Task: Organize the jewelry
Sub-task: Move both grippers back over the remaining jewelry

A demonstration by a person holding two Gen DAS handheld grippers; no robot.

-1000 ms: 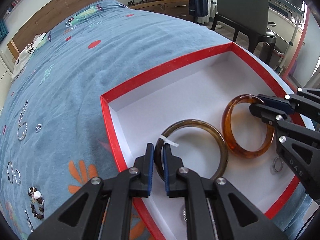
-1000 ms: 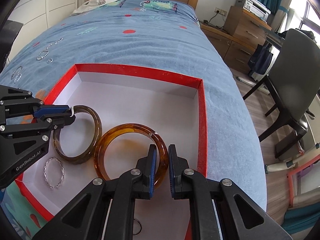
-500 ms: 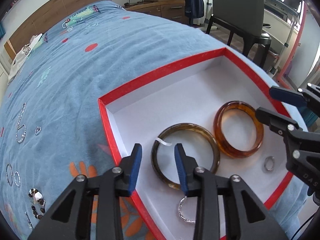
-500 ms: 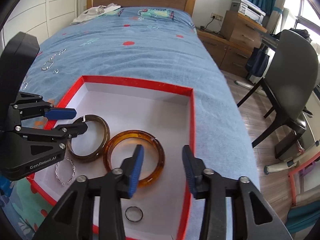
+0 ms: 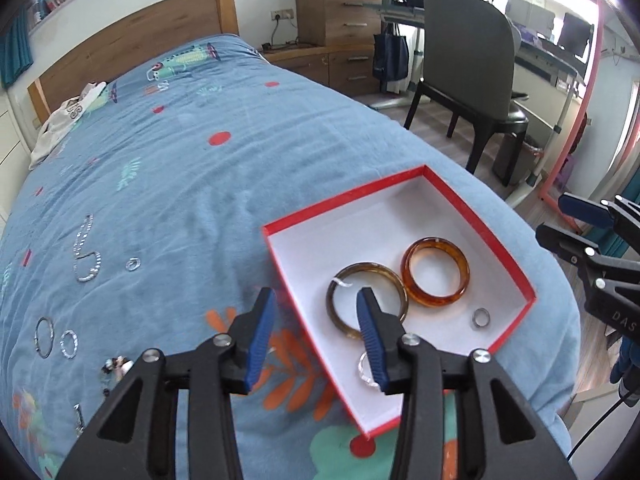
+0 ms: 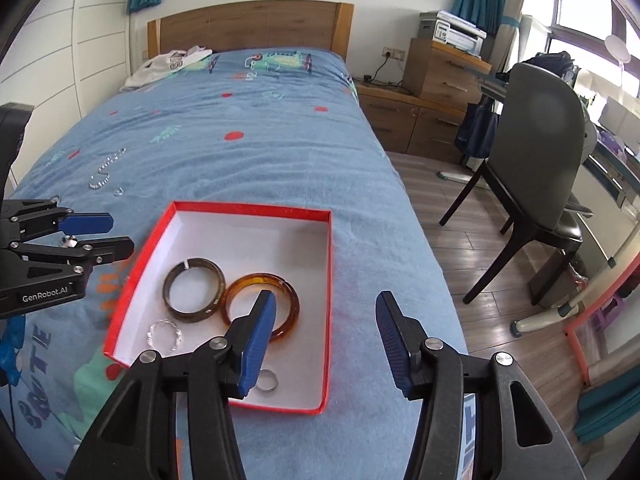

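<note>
Both tongs, left (image 5: 316, 330) and right (image 6: 326, 334), stand apart, empty, above the box (image 6: 330, 280). Two bangles (image 6: 194, 290) and rings lie inside; chains (image 5: 86, 250) and hoops remain on the bed at 9 o'clock.

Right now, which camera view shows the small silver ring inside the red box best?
The left wrist view shows it best: the small silver ring lies in full sight on the white floor of the red box, near the amber bangle. In the right wrist view, the ring is partly hidden behind the right hand-held gripper.
</note>
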